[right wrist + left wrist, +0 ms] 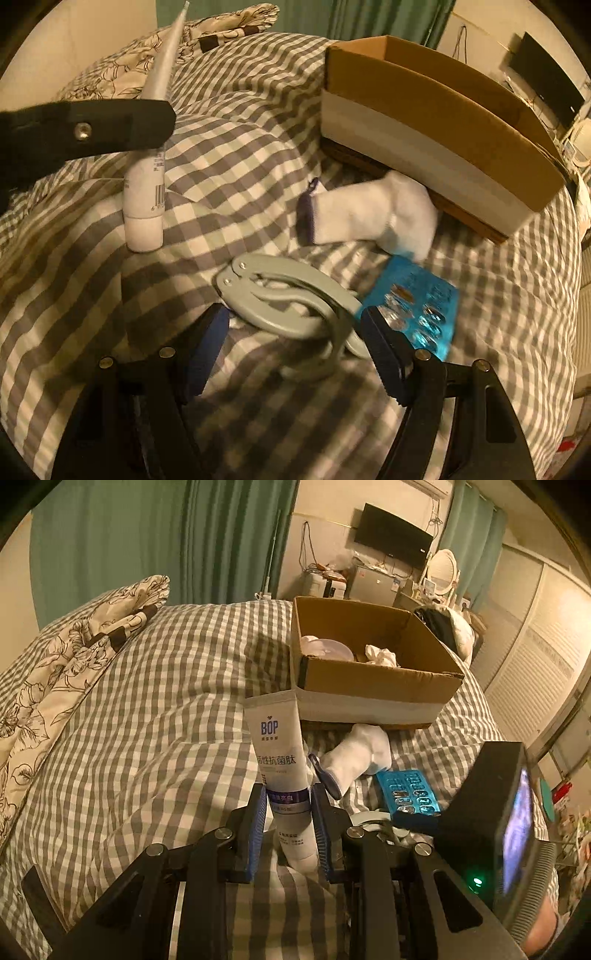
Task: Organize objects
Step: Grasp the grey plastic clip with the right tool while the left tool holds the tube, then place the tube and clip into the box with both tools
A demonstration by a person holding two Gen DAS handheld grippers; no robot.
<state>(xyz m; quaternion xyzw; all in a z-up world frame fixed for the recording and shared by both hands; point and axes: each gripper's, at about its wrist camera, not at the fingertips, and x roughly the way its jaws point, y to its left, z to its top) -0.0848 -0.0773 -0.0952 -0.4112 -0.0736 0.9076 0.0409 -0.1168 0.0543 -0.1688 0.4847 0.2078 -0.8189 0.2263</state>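
Observation:
My left gripper (289,794) is shut on a white BOP tube (282,760), held upright with its cap down on the bed; the tube also shows in the right wrist view (146,199). My right gripper (293,321) is open, its jaws on either side of a grey clamp-like tool (291,306) lying on the checked bedspread. A white sock (373,218) lies against the cardboard box (436,122). A blue blister pack (417,306) lies beside the right finger. The box (369,679) holds a bowl (328,650) and crumpled white cloth (380,655).
A floral pillow (62,657) lies at the left of the bed. Green curtains (147,542), a wall TV (391,535) and a cluttered desk stand beyond the bed. The right gripper's body with its screen (509,823) sits at the right in the left wrist view.

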